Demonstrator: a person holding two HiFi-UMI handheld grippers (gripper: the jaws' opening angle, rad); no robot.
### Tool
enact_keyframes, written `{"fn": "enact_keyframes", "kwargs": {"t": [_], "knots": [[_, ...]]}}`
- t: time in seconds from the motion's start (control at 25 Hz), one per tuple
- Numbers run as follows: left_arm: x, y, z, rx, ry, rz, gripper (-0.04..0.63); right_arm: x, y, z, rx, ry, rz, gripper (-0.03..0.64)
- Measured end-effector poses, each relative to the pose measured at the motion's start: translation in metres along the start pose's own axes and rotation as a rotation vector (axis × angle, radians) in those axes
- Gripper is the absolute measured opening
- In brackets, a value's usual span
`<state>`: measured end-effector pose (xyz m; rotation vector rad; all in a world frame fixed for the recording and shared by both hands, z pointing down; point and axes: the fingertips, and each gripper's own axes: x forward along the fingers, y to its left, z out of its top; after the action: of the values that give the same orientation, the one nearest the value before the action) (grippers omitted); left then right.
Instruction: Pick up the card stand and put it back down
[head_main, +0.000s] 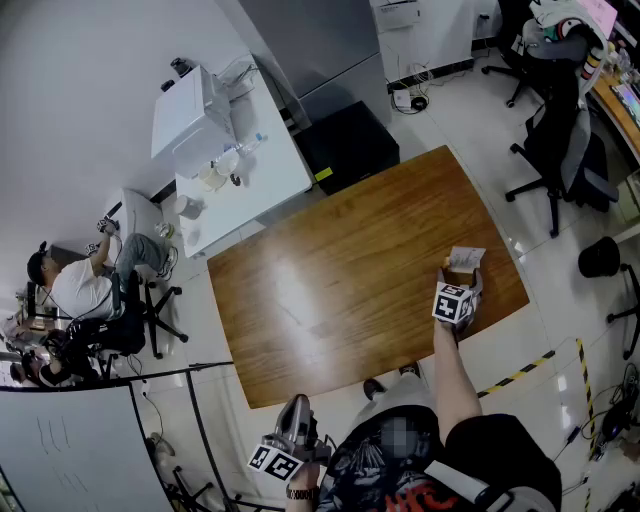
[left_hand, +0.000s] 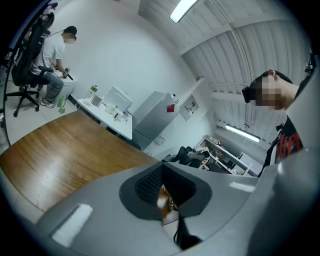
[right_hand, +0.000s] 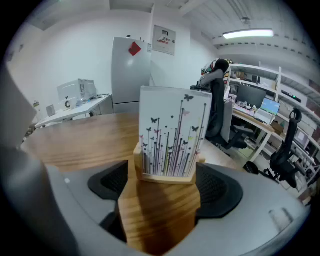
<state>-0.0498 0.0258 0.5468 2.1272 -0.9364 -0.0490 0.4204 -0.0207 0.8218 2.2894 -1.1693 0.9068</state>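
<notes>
The card stand (head_main: 465, 262), a pale wooden base holding a white card printed with butterflies and stems, stands upright on the brown wooden table (head_main: 340, 270) near its right edge. In the right gripper view the card stand (right_hand: 170, 140) fills the middle, its base just at the tips of my right gripper (right_hand: 162, 172). That gripper's jaws are spread wide, with a thin gap showing beside the base on the left. From the head view, the right gripper (head_main: 463, 285) is right behind the stand. My left gripper (head_main: 296, 405) hangs off the table's near edge, shut and empty.
A white side table (head_main: 230, 150) with equipment stands beyond the far-left corner, beside a black box (head_main: 345, 145). Office chairs (head_main: 560, 150) are at the right. A seated person (head_main: 85, 285) is at the far left. Yellow-black tape (head_main: 515, 377) marks the floor.
</notes>
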Motion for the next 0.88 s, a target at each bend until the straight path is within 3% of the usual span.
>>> {"fn": "enact_keyframes", "kwargs": {"t": [0.2,0.32,0.48,0.6,0.8,0.88], "knots": [[0.012,-0.002,-0.004,-0.003,0.007,-0.011,-0.002,0.011,-0.023,0.005,0.062,-0.034,0.036,0.482],[0.015,-0.006,-0.006,-0.001,0.013,-0.022,-0.002,0.020,-0.021,0.008,0.047,-0.057,0.085,0.482],[0.019,-0.014,-0.007,0.021,0.031,-0.041,-0.002,0.022,-0.022,0.009,0.068,-0.059,0.061,0.489],[0.020,-0.021,-0.004,0.081,0.041,-0.035,-0.002,0.020,-0.018,0.013,0.059,-0.050,0.057,0.470],[0.020,-0.029,0.004,0.272,0.062,0.016,-0.002,0.001,-0.020,0.014,-0.008,-0.127,0.083,0.448],[0.020,-0.029,0.006,0.293,0.057,0.016,-0.002,-0.007,-0.019,0.010,-0.025,-0.152,0.106,0.446]]}}
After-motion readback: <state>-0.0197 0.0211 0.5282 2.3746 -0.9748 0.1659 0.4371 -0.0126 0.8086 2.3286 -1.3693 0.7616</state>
